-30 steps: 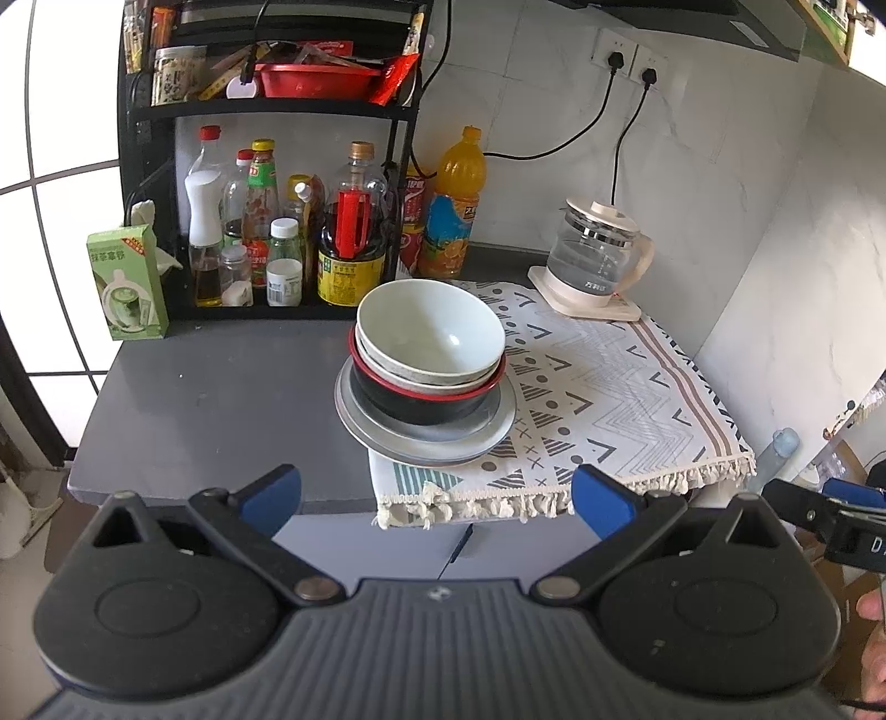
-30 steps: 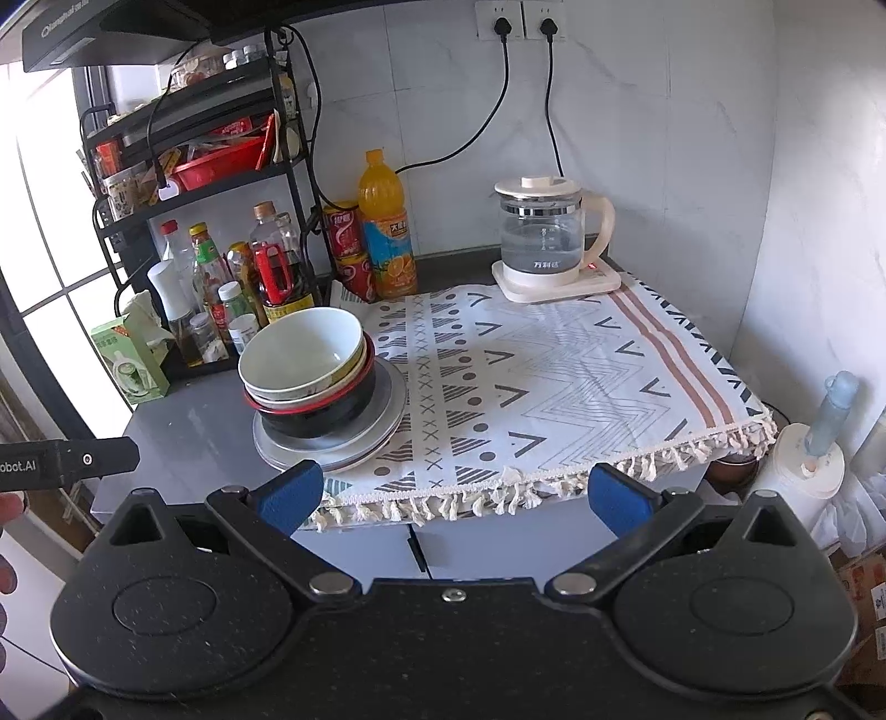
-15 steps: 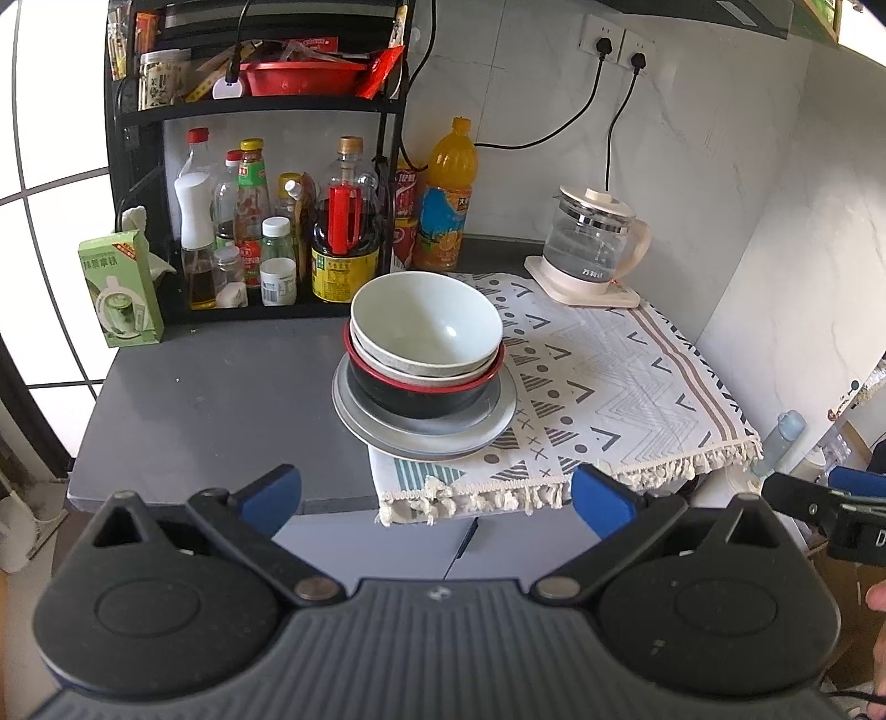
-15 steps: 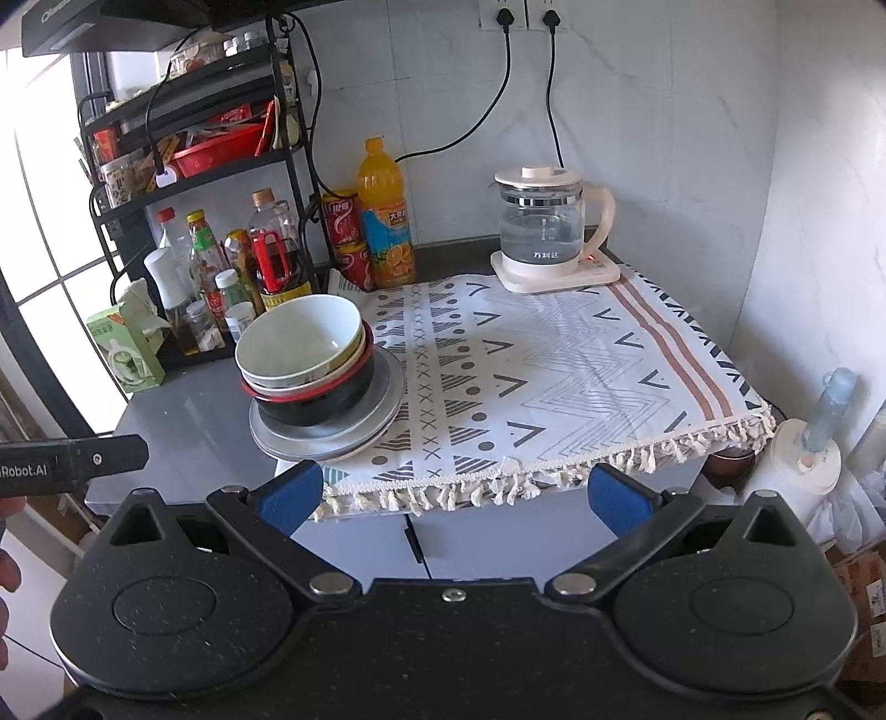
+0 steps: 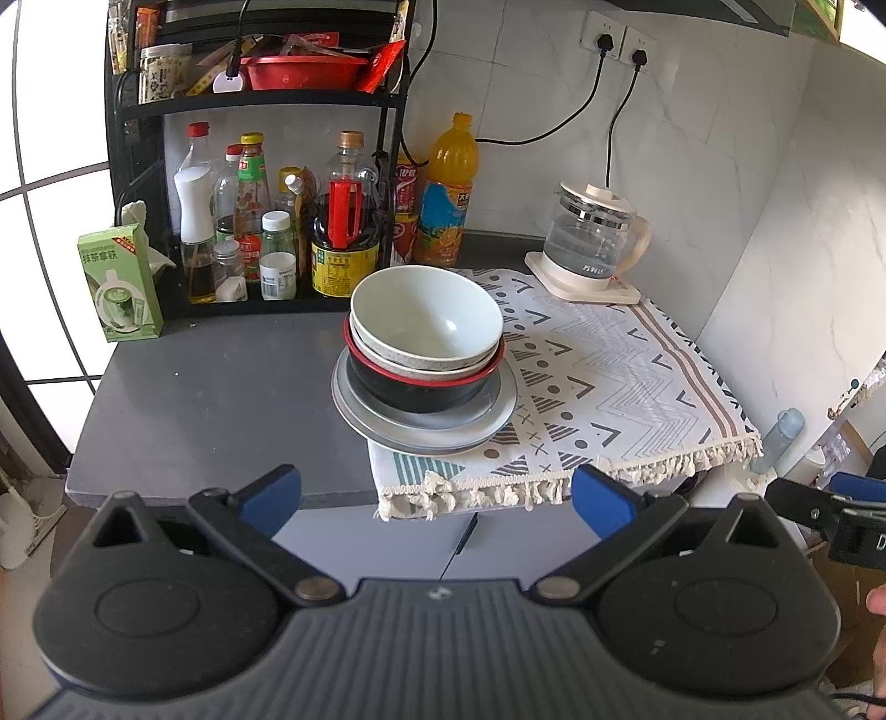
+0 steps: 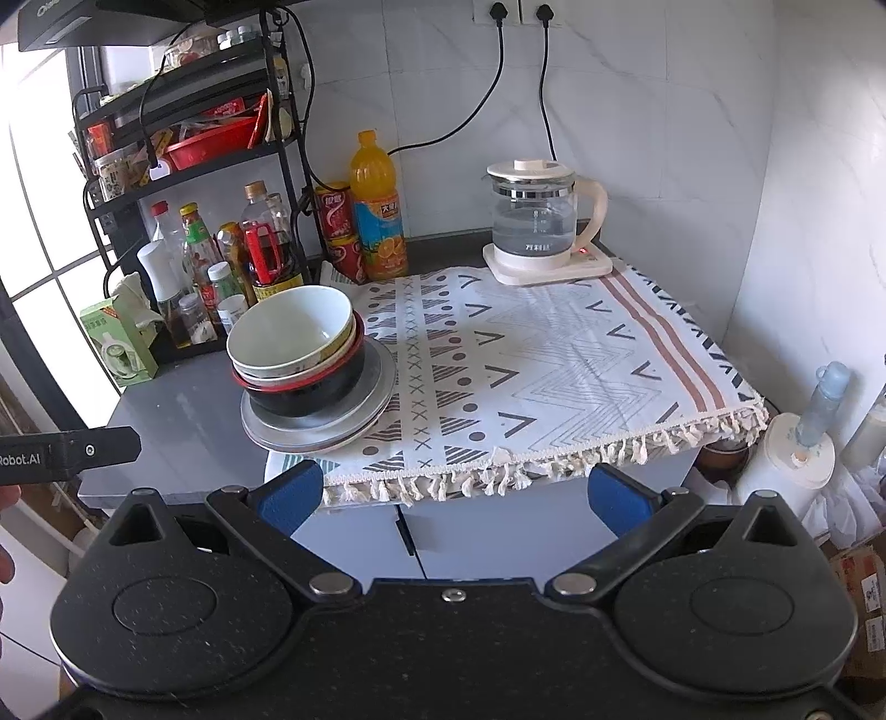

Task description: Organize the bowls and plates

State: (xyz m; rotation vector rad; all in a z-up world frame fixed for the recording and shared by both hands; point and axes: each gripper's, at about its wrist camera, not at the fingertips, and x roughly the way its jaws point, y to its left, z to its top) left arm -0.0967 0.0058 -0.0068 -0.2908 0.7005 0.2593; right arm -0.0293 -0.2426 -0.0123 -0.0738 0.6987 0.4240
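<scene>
three nested bowls (image 5: 426, 327), one grey plate (image 5: 487, 423), one glass kettle (image 5: 595, 241), one patterned cloth (image 5: 609, 382), two wall plugs (image 5: 606, 41)

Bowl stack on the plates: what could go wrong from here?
1. The white bowl sits tilted in the nested bowls; gripping its rim one-sided could tip it out or drag the red-rimmed black bowl along.
2. The grey plates straddle the patterned cloth edge and the bare counter, so the stack may rock if pushed.
3. The bottles stand close behind; overshooting could knock them.
Both the left gripper and the right gripper are open and off the counter.
</scene>
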